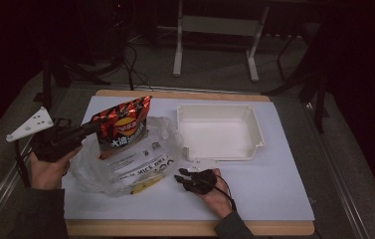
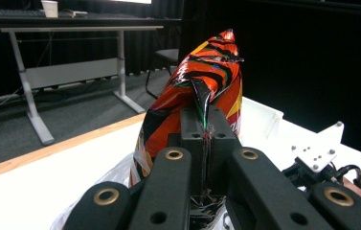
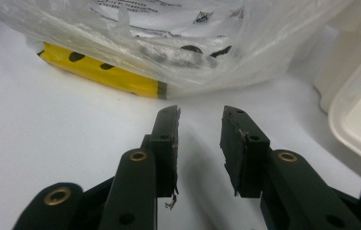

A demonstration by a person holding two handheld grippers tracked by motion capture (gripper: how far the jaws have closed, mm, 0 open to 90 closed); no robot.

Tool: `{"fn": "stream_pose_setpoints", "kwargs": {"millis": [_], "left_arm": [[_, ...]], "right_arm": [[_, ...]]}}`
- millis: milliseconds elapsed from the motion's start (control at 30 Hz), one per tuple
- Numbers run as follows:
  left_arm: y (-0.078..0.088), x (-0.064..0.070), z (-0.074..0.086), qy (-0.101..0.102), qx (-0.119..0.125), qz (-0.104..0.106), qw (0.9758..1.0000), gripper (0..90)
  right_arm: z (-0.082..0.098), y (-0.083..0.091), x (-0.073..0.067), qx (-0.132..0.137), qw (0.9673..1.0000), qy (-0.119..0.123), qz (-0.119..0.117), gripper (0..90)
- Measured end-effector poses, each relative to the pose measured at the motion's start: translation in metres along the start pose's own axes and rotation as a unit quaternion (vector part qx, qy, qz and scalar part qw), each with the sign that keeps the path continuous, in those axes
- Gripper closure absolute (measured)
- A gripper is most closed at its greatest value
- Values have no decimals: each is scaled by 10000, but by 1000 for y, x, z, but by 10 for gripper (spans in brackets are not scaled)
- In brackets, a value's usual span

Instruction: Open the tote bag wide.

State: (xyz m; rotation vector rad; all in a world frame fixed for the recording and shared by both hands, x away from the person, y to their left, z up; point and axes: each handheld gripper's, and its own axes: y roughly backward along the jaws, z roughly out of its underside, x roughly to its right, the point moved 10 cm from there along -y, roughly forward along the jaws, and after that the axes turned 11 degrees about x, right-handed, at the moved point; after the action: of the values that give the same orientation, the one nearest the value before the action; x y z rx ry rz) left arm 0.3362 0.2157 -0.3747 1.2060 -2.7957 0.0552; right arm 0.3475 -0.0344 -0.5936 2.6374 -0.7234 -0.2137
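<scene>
The left gripper [image 2: 206, 132] is clamped tight on the side seam of the chip bag [image 2: 202, 81], its two jaws pressed together with only the foil crimped between them. From that pinch the bag stands upright, its long axis running up and away from the jaws toward the top crimp, and its lower end sits inside the mouth of the clear plastic bag [image 1: 125, 162] on the table.

The right gripper [image 3: 199, 127] rests low on the white table cover [image 3: 49, 143], jaws parted with nothing between them. Straight ahead of its tips, near but not touching, lies the crumpled edge of the plastic bag [image 3: 226, 52]; a yellow packet [image 3: 106, 72] shows through the film, lying flat with its long axis slanting across the jaws.

In the high view the left gripper [image 1: 83, 130] comes in from the left side of the chip bag [image 1: 123, 127], while the right gripper [image 1: 182, 175] sits at the near right edge of the plastic bag, so the right hand is the nearer one to pin or pull that film. The white tray [image 1: 220, 130] lies beyond, to the right, empty.

Count: two grippers, one chip bag, one plastic bag, one yellow packet, one tray.
</scene>
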Motion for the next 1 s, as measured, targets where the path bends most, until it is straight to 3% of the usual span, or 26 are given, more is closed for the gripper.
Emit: {"fn": "stream_pose_setpoints", "kwargs": {"millis": [1000], "left_arm": [[-6,2,-23,57,197,15,9998,891]], "right_arm": [[1,1,4,71,9999,-53,86,662]]}}
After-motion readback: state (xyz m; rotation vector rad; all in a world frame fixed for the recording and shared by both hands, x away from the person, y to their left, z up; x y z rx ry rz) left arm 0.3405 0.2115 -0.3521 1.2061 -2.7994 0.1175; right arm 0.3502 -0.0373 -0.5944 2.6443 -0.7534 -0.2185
